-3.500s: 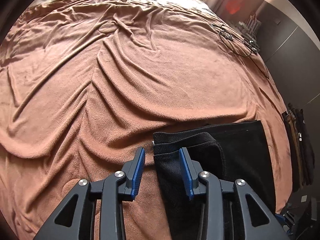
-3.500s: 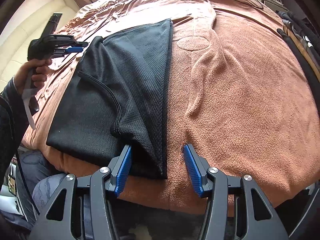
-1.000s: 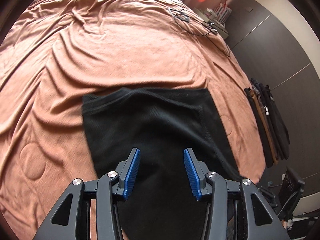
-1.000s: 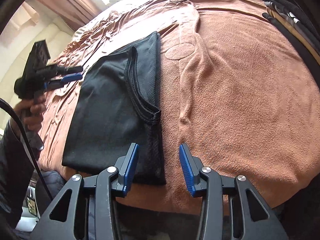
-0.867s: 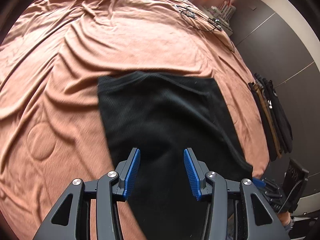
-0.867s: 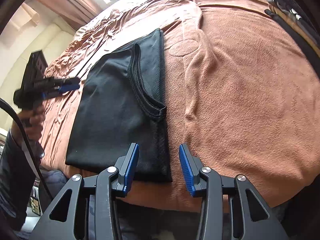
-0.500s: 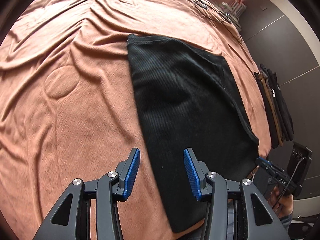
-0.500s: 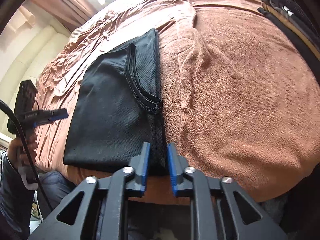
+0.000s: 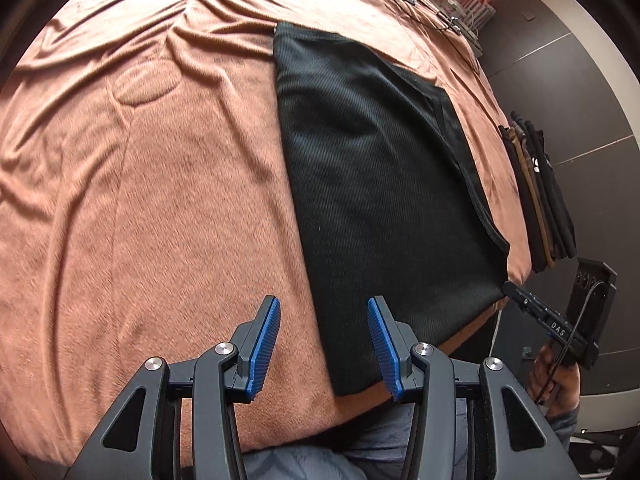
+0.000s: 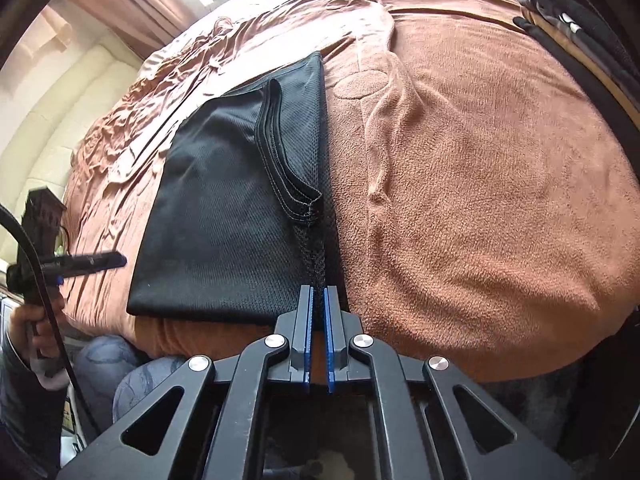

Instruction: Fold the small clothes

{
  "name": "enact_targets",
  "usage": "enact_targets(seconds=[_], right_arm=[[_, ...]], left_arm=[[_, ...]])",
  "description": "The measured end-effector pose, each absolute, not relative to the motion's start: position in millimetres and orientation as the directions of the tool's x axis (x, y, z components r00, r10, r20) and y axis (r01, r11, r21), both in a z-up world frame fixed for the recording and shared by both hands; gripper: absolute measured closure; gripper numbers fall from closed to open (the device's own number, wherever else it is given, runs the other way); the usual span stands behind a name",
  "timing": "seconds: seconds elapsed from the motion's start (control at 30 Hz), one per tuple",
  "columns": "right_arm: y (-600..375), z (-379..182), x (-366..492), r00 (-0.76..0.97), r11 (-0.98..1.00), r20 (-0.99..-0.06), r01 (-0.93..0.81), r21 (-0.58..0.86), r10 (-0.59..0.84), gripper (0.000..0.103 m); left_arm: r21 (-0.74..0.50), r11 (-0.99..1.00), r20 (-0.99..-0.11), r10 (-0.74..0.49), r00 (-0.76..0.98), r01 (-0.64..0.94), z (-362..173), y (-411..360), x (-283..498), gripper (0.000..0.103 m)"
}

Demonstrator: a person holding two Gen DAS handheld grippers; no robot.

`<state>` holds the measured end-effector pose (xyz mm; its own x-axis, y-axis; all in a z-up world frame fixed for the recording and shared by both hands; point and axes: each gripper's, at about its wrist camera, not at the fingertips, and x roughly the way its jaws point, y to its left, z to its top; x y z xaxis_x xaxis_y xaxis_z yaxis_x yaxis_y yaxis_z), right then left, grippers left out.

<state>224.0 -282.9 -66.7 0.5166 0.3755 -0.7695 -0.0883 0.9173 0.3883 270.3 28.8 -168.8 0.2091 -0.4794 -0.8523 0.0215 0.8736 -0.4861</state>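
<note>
Fingers of the left gripper (image 9: 324,344) stand apart and empty over the near left corner of the black garment (image 9: 384,184), its left edge running between them. That garment lies flat on the brown blanket (image 9: 160,200), long axis running from near to far. At its near right corner the right gripper (image 10: 317,300) is pinched tight on the mesh edge. By my reading, the left corner is next to be gripped.
</note>
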Motion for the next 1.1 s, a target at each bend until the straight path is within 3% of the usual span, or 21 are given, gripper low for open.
enact_targets(seconds=[0.2, 0.27, 0.4, 0.43, 0.5, 0.77, 0.83, 0.9, 1.1], right_arm=[[-283, -67, 230, 0.507, 0.913, -0.770, -0.097, 0.396, 0.388, 0.099], [-283, -70, 232, 0.500, 0.910, -0.772, -0.092, 0.404, 0.393, 0.093], [-285, -73, 234, 0.512, 0.903, -0.760, -0.083, 0.421, 0.401, 0.059], [-286, -73, 233, 0.519, 0.902, -0.755, -0.081, 0.424, 0.401, 0.059], [-287, -75, 235, 0.520, 0.899, -0.752, -0.078, 0.431, 0.405, 0.059], [-288, -85, 250, 0.503, 0.881, -0.746, -0.069, 0.467, 0.435, 0.061], [-287, -87, 253, 0.492, 0.867, -0.737, -0.075, 0.493, 0.462, 0.076], [-286, -90, 257, 0.479, 0.865, -0.745, -0.067, 0.497, 0.465, 0.082], [-281, -90, 256, 0.472, 0.855, -0.739, -0.066, 0.514, 0.480, 0.092]], left_arm=[[-0.544, 0.839, -0.825, -0.533, 0.187, -0.012, -184, 28, 266, 0.055], [-0.564, 0.825, -0.814, -0.551, 0.187, -0.023, -187, 28, 264, 0.055], [-0.581, 0.813, -0.802, -0.566, 0.191, -0.032, -189, 26, 262, 0.056], [-0.586, 0.809, -0.798, -0.571, 0.192, -0.034, -189, 25, 261, 0.057], [-0.594, 0.804, -0.793, -0.578, 0.193, -0.034, -191, 22, 260, 0.064], [-0.639, 0.766, -0.765, -0.621, 0.173, -0.074, -201, 22, 253, 0.077], [-0.636, 0.767, -0.768, -0.618, 0.171, -0.083, -203, 24, 252, 0.084], [-0.638, 0.765, -0.767, -0.619, 0.172, -0.089, -203, 24, 253, 0.094], [-0.620, 0.783, -0.776, -0.603, 0.187, -0.048, -190, 25, 251, 0.098]])
